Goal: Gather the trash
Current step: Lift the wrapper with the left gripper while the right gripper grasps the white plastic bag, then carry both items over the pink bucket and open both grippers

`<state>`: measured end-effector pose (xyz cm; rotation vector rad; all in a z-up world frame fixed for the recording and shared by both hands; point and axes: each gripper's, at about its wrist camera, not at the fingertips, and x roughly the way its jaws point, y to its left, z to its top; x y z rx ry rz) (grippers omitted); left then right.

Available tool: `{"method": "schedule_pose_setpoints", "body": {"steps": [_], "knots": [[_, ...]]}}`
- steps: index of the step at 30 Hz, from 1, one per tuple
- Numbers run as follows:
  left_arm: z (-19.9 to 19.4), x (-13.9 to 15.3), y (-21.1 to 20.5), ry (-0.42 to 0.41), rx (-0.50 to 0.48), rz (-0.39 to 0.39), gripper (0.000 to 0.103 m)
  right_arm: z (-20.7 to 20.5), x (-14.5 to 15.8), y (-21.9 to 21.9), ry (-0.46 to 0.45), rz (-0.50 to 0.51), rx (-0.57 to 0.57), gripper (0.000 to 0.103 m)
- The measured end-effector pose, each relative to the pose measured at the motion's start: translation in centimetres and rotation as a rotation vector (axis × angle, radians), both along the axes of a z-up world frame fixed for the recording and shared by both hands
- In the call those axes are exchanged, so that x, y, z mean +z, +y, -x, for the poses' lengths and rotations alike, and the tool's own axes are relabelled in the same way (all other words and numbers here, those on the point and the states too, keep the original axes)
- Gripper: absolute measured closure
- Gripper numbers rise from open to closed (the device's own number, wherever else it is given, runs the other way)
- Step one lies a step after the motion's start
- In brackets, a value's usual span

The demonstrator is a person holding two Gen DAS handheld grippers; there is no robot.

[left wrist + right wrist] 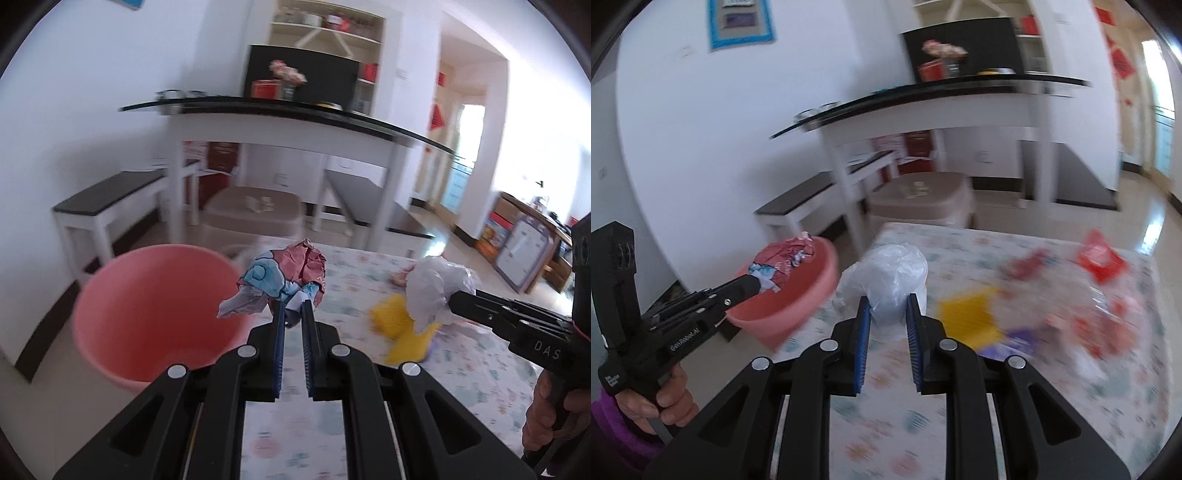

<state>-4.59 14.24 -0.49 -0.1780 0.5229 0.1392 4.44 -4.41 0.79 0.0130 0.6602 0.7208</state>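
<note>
The left gripper [293,308] is right at the bottom middle of its own view. Its jaws are pressed together on a crumpled wrapper [284,273], red and light blue. The right gripper [886,306] fills the bottom middle of its view too. Its jaws are squeezed on a white plastic bag [890,280] that is all bunched up.

The biggest thing is the table [960,398] with a flowery cloth. It fills the lower half of both views. Next is the pink bucket [147,310], at the lower left of the left view. It stands just past the table's edge. I think the trash goes in there. The wrapper hangs in the air near the bucket's rim, a bit to the right of it. The bag is in the air over the table, right of the wrapper.

More trash lies on the table at the right of the right view: a yellow thing [971,314] and a red packet [1102,258]. They are blurry, so I cannot tell what they are.

The wrapper and the bag both look very light and soft. They squash when pinched and will not break. The bag looks slippery, so a thin bit could slide out. It is best to pinch a thick, bunched part, and both grippers seem to do that. When let go, light things like these may float sideways, so I would open the jaws right over the middle of the bucket.
</note>
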Motion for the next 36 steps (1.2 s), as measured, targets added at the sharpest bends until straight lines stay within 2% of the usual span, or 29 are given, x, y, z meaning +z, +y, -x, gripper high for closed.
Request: {"method": "schedule_pose_setpoints", "body": {"steps": [7, 15, 23, 25, 28, 31, 36], "knots": [[1.3, -0.7, 5.1, 0.049, 0.165, -0.032, 0.095, -1.2, -0.2, 9.4, 0.03, 0.009, 0.192, 0.083], [0.4, -2.8, 7.5, 0.155, 0.207, -0.047, 0.095, -1.4, -2.0, 16.5, 0.077, 0.066, 0.283, 0.083], [-0.5, -4.4, 8.1, 0.229, 0.204, -0.009, 0.092, -1.8, -4.0, 18.6, 0.125, 0.14, 0.305, 0.083], [-0.6, -4.5, 8.0, 0.232, 0.208, -0.007, 0.09, -1.8, -4.4, 18.8, 0.152, 0.144, 0.317, 0.08], [-0.3, -4.3, 8.0, 0.226, 0.212, -0.007, 0.083, -1.9, -4.8, 18.4, 0.186, 0.132, 0.33, 0.076], [0.0, -3.8, 8.1, 0.208, 0.217, -0.003, 0.082, -1.8, -4.7, 18.3, 0.182, 0.128, 0.328, 0.069], [0.6, -3.0, 8.1, 0.18, 0.218, 0.005, 0.081, -1.4, -4.1, 17.9, 0.17, 0.121, 0.315, 0.067]]}}
